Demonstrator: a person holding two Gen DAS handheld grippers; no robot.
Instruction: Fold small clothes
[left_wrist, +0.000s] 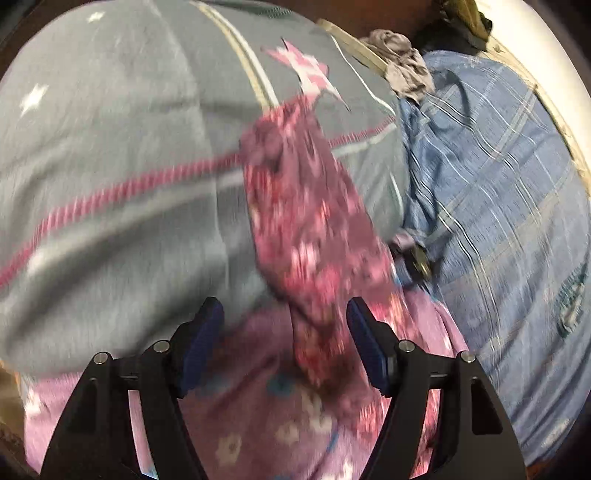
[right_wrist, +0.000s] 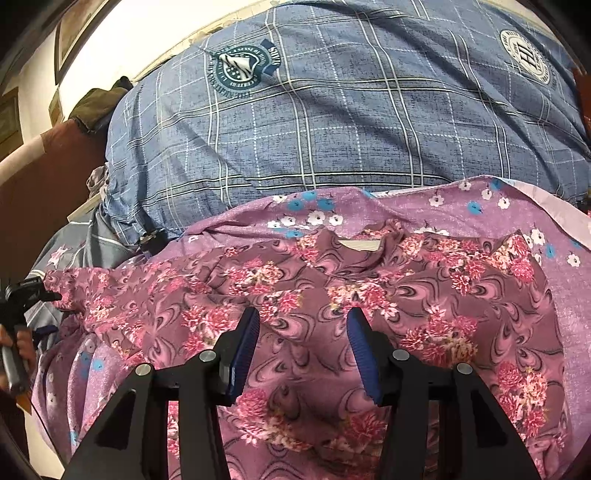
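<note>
Spreading across the lower half of the right wrist view, the floral garment lies flat but rumpled on a purple flowered sheet, below a blue checked pillow filling the upper frame. It looks a thin, limp, light cloth: likely to drape, crease and slide on the sheet, not fragile. One strip of it runs toward the left edge of that view, probably a sleeve. Best hold, by my reading, is an edge or corner, pinched through few layers. Small label near the neckline, centre frame. Right gripper partly open over the cloth, nothing pinched. Left gripper, blurred, jaws wide, the strip between them, untouched as far as the blur shows.
</note>
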